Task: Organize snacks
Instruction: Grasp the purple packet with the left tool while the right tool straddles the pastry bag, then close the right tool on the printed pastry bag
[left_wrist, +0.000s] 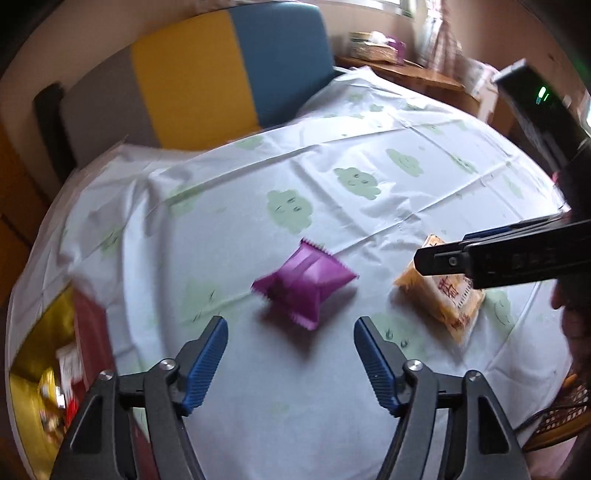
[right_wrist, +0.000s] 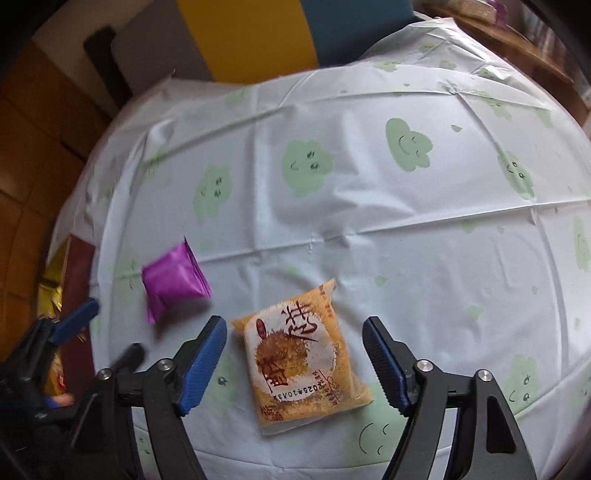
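Puffy purple packet (left_wrist: 304, 282) and orange packet (right_wrist: 301, 365) lie flat; left gripper (left_wrist: 291, 363) and right gripper (right_wrist: 293, 363) angle downward, fingers spread, empty.

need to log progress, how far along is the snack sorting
Done: some packets already sit in the red and gold box at the table's left edge. In hand: nothing; the left gripper has open jaws in front of the purple packet, and the right gripper straddles the orange packet without pressing it. Left: both packets lie loose on the tablecloth.
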